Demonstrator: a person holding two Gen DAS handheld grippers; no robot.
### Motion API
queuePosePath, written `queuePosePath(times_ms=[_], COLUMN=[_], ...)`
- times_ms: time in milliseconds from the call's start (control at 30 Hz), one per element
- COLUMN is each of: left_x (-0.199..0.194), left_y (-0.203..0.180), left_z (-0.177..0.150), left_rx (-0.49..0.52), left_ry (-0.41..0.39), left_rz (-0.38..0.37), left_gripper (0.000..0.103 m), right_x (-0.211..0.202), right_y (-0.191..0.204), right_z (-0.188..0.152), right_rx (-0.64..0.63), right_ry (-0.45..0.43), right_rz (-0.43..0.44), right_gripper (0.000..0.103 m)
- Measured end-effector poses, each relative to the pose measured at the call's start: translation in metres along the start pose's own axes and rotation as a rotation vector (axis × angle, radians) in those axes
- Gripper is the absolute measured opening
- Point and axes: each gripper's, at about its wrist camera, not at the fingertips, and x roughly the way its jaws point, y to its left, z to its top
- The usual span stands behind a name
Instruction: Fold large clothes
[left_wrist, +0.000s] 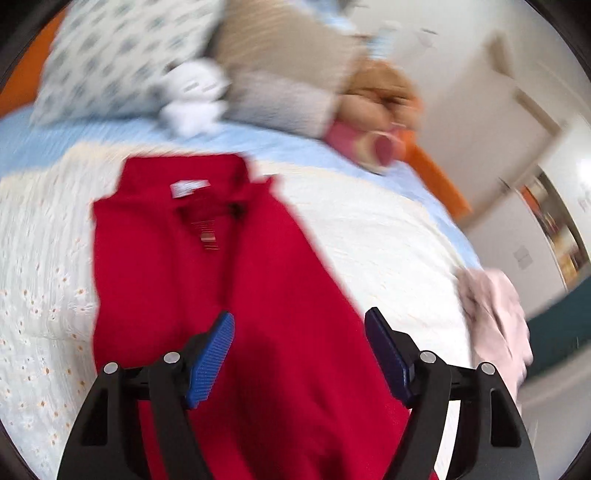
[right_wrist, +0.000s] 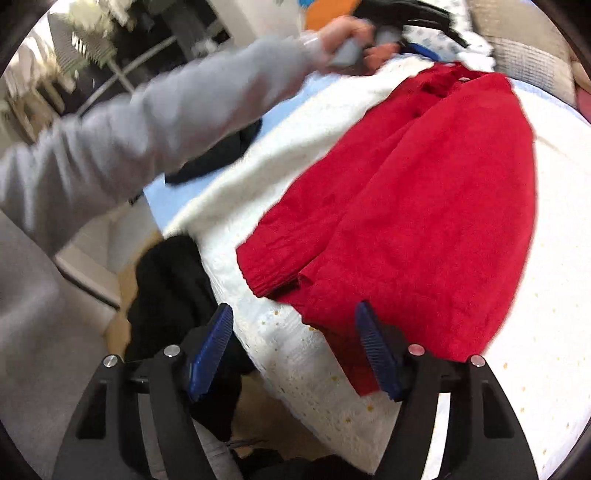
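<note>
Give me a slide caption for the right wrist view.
Right gripper open at the hem of the red sweater laid on the white bedspread; grey sleeve reaches across.

Left wrist view: motion blur throughout. Label at the collar of the red garment (left_wrist: 236, 280) unreadable; the garment's lower part runs off the bottom edge. Soft toys (left_wrist: 373, 110) by the pillows (left_wrist: 122, 62) smeared, kind not discernible. Pink cloth (left_wrist: 495, 317) shapeless in blur.

Right wrist view: grey sleeve (right_wrist: 140, 122) blurred, covers part of the bed. Hand (right_wrist: 343, 40) smeared. Black fabric (right_wrist: 173, 295) partly behind the right gripper's (right_wrist: 293, 350) fingers.
</note>
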Motion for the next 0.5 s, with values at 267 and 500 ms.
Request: queuePosePath(times_ms=[267,500], left_x=[0.023,0.054], left_y=[-0.038,0.019], left_z=[-0.062,-0.089], left_rx=[0.144,0.008], left_ry=[0.109,0.072], left_rz=[-0.003,0.008], left_gripper=[0.070,0.061], right_x=[-0.014,0.024], right_y=[-0.044,-0.055], right_z=[-0.010,-0.017], right_rx=[0.192,0.205], right_ry=[-0.157,-0.092], right_rz=[-0.047,-0.146], right_gripper=[0.030,0.015])
